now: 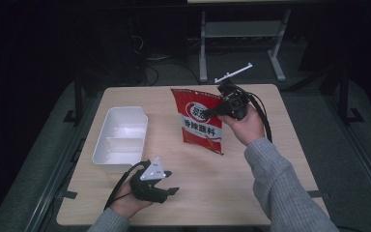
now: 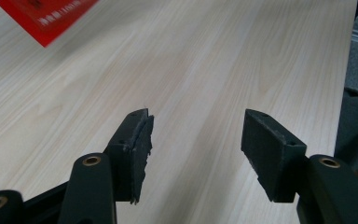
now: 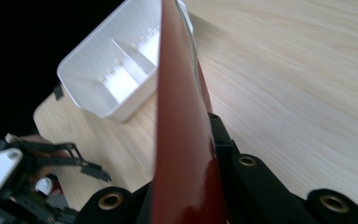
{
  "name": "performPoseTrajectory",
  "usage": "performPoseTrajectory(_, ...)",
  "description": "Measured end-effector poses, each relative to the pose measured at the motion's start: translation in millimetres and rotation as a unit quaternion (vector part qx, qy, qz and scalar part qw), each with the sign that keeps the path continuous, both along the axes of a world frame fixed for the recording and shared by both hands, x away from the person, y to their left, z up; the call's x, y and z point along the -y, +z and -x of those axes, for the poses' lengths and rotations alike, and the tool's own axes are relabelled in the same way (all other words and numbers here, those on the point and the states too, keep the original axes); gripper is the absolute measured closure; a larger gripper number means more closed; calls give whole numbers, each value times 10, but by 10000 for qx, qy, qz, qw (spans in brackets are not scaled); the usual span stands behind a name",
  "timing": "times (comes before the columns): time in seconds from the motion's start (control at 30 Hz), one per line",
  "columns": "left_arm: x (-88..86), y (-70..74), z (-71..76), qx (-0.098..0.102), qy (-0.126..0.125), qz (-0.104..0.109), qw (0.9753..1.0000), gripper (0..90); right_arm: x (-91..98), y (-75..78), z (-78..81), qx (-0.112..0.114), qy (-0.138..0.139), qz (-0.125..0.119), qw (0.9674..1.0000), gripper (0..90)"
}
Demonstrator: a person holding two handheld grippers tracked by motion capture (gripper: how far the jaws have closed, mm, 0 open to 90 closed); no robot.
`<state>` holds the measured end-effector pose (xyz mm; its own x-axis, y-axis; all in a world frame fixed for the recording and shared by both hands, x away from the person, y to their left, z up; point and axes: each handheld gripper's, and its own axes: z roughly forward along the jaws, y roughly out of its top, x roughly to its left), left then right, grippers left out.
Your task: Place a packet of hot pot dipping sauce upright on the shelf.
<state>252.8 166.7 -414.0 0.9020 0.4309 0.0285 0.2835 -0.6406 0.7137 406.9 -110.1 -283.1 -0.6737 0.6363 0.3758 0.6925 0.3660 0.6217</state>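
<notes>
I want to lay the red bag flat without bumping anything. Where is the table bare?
The table is bare between the white bin and the red bag, and along its right side by the sleeve. It is crowded front left, where the left hand-held gripper sits near the bin.

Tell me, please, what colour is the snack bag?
Red, with white lettering and a white band, on the snack bag; clearest in the high view.

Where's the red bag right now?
In the high view the red bag hangs above the table's middle, pinched at its right edge by the right claw, with the white bin to its left.
</notes>
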Motion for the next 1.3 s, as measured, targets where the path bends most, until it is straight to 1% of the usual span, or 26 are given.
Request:
performPoseTrajectory(0.03,-11,-5,5,-16,9,6,10000,408,-17,-4,-15,-25,5,-78,10000,889)
performPoseTrajectory(0.1,-33,-14,18,-10,24,-16,10000,401,-61,-8,-38,-36,-32,-126,9999,889)
performPoseTrajectory(0.23,-76,-32,48,8,85,-38,10000,367,-173,-3,-84,-23,1,-147,9999,889)
performPoseTrajectory(0.5,-158,-60,110,9,131,-75,9999,355,-435,89,-146,69,24,-135,9999,889)
performPoseTrajectory(0.6,-187,-86,124,-9,139,-132,9998,352,-526,130,-161,88,15,-191,9998,889)
performPoseTrajectory(0.67,-203,-93,127,-32,155,-148,9998,341,-586,154,-174,120,22,-183,9998,889)
performPoseTrajectory(0.73,-214,-92,130,-5,162,-169,9997,316,-650,180,-186,141,20,-194,9997,889)
performPoseTrajectory(0.8,-224,-90,140,11,171,-160,9997,301,-717,201,-197,217,42,-181,9996,889)
performPoseTrajectory(0.87,-235,-91,153,23,184,-169,9997,296,-790,219,-196,298,71,-152,9994,889)
performPoseTrajectory(0.97,-255,-107,172,14,186,-210,9996,294,-887,229,-208,331,99,-133,9993,889)
performPoseTrajectory(1.07,-271,-115,190,20,202,-241,9995,290,-955,238,-229,364,109,-147,9992,889)
performPoseTrajectory(1.17,-288,-109,200,48,229,-235,9994,280,-1016,258,-226,464,125,-166,9987,889)
performPoseTrajectory(1.3,-311,-117,216,20,243,-266,9993,276,-1097,273,-252,498,141,-196,9985,889)
